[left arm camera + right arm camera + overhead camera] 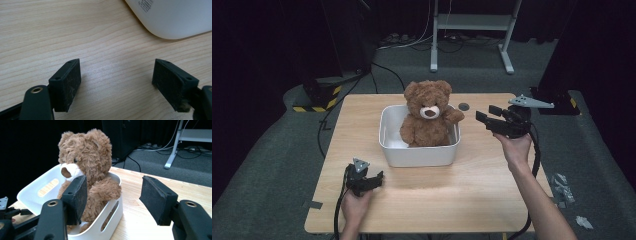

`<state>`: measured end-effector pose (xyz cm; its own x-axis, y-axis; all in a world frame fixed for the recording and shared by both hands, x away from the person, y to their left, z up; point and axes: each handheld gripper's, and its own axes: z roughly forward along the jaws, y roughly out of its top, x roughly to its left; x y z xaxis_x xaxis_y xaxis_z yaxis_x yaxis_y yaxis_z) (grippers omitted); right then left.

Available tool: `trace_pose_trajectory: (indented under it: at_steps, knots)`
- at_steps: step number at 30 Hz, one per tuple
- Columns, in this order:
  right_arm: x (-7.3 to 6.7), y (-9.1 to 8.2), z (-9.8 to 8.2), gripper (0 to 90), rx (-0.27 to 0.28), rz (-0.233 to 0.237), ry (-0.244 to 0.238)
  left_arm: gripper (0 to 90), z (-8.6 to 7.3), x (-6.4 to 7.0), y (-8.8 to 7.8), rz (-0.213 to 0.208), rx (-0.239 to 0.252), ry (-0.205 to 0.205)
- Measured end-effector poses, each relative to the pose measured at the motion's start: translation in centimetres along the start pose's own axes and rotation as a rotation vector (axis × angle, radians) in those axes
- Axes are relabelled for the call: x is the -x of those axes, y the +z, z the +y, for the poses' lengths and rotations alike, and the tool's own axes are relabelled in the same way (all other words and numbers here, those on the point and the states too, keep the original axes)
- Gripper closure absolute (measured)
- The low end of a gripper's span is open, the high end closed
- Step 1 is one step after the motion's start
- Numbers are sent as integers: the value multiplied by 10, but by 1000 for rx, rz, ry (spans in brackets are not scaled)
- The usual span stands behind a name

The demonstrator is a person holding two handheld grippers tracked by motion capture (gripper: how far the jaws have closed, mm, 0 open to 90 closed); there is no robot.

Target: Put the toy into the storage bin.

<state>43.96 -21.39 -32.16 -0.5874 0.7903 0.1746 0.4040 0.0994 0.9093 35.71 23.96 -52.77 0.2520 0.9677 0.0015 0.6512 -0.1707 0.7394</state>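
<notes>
1. Teddy bear sat upright inside the white bin at the middle of the wooden table, one arm draped over the bin's rim.
2. Right tongs hovered just beside that arm, jaws apart with nothing between them.
3. Left tongs rested near the bin's front corner, spread wide, empty.

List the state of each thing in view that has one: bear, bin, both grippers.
Brown plush teddy bear: sitting upright in the bin, one arm resting over the rim.
White plastic bin: upright on the table, holding the bear.
Left gripper: open, nothing between its jaws, over bare wood near the bin's corner.
Right gripper: open, aimed at the bear's arm, not touching.
</notes>
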Motion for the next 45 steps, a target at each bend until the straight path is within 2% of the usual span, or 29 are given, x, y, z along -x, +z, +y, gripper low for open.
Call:
trace_pose_trajectory:
  at_steps: [14,30,45]
  knots:
    - [6,-12,-14,389,6,-13,13,228,0,0,0,0,2,-2]
    - [21,-22,-34,391,11,-36,62,229,0,0,0,1,5,-7]
    - [30,-27,-50,391,6,-56,90,229,0,0,0,1,5,-6]
